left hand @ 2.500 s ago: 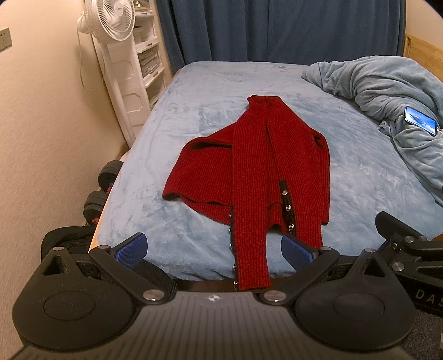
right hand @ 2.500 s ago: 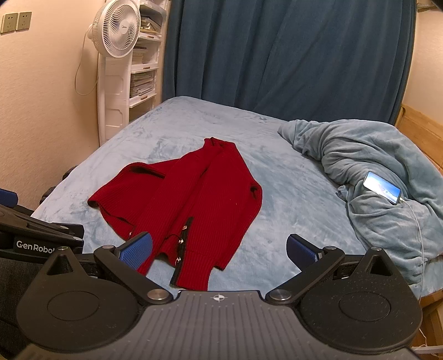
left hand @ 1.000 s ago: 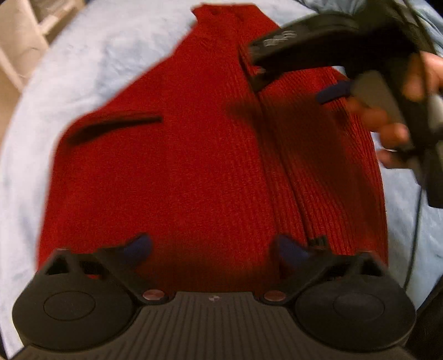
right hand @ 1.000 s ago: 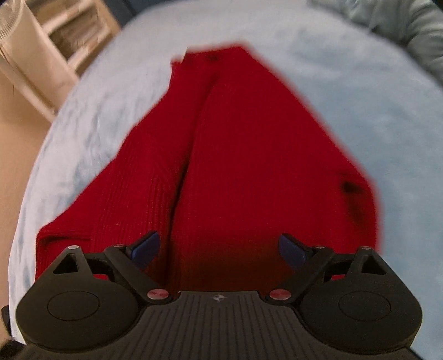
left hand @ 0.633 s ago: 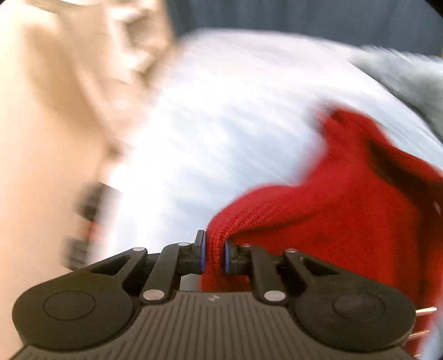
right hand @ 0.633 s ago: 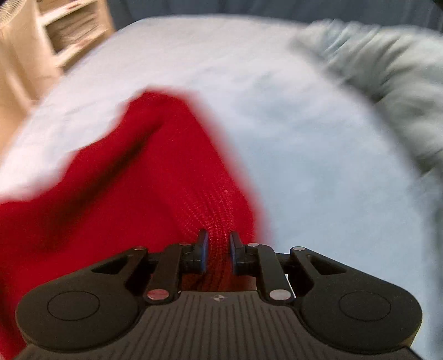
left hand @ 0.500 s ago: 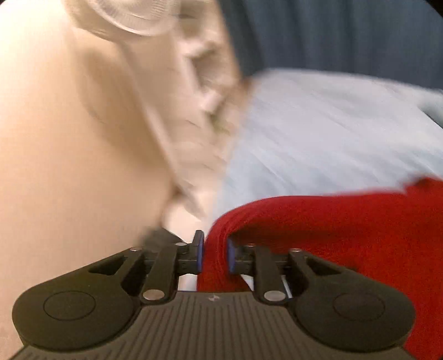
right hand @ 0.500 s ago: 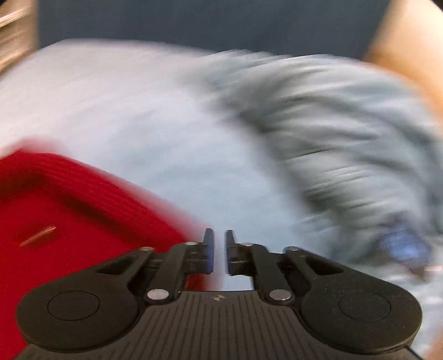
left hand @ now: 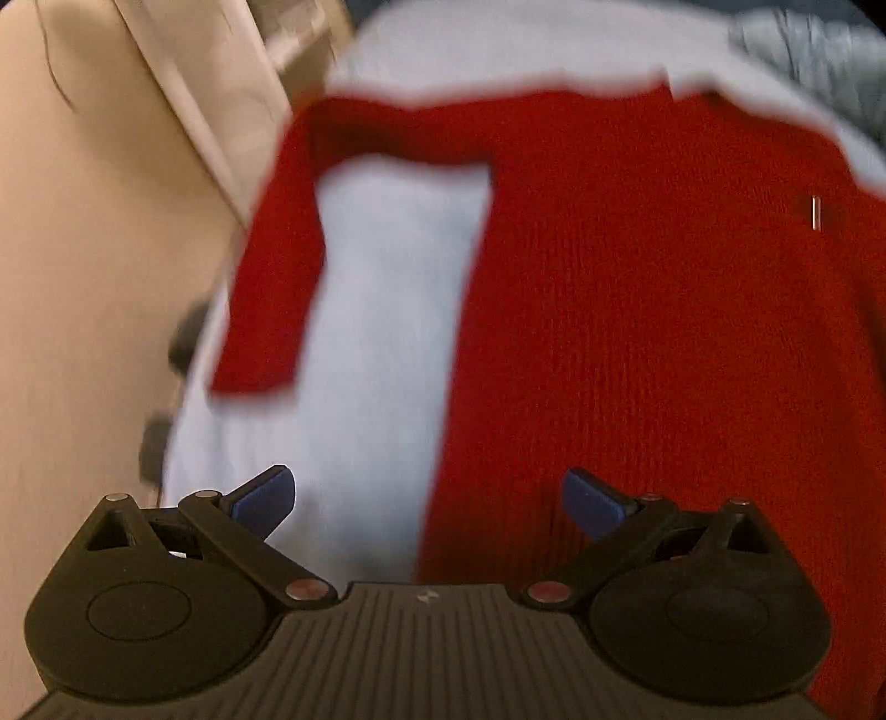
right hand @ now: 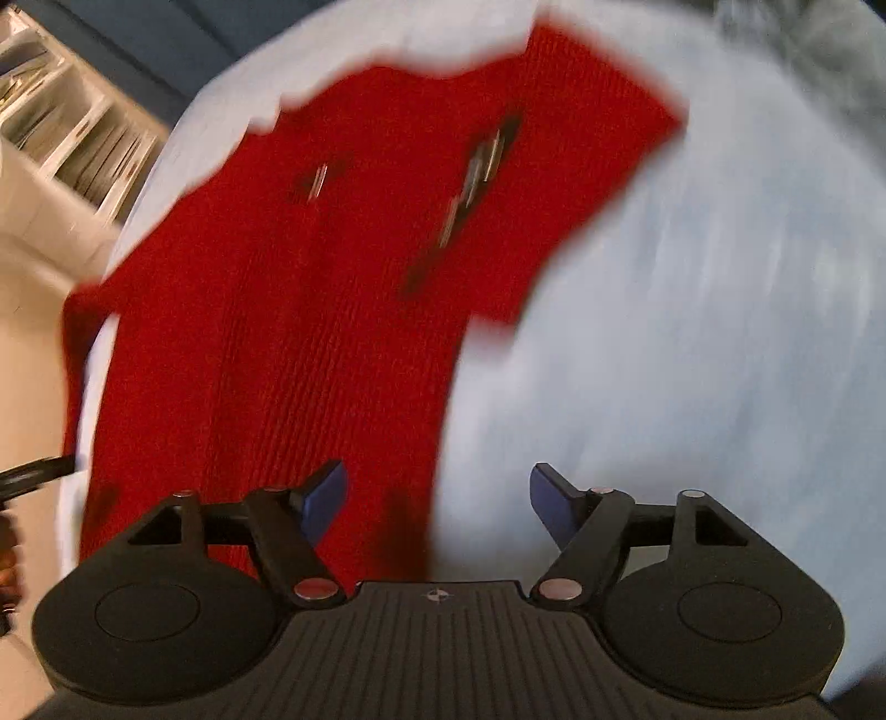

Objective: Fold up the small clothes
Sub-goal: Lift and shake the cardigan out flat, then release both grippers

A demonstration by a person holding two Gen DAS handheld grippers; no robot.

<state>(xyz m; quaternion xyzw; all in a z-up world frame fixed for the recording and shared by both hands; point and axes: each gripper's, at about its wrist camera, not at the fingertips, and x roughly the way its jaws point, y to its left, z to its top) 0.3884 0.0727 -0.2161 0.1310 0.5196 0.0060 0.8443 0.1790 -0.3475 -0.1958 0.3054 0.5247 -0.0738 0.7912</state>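
Observation:
A red knitted cardigan [left hand: 637, 310] lies spread flat on the light blue bed cover [left hand: 382, 310], one sleeve [left hand: 271, 288] stretched along its left side. In the right wrist view the cardigan [right hand: 288, 310] shows its button band with metal snaps [right hand: 470, 183]. My left gripper [left hand: 429, 501] is open and empty, just above the cardigan's near left edge. My right gripper [right hand: 437, 498] is open and empty, over the cardigan's near right edge. Both views are blurred by motion.
A beige wall [left hand: 99, 277] and a white shelf unit [right hand: 66, 149] stand to the left of the bed. Dark dumbbells [left hand: 183, 338] lie on the floor by the wall. A rumpled grey-blue blanket [left hand: 814, 50] lies at the far right.
Half a second ago both grippers were shut on the cardigan and holding it up. Now both are open and the cardigan lies spread flat on the bed, turned around.

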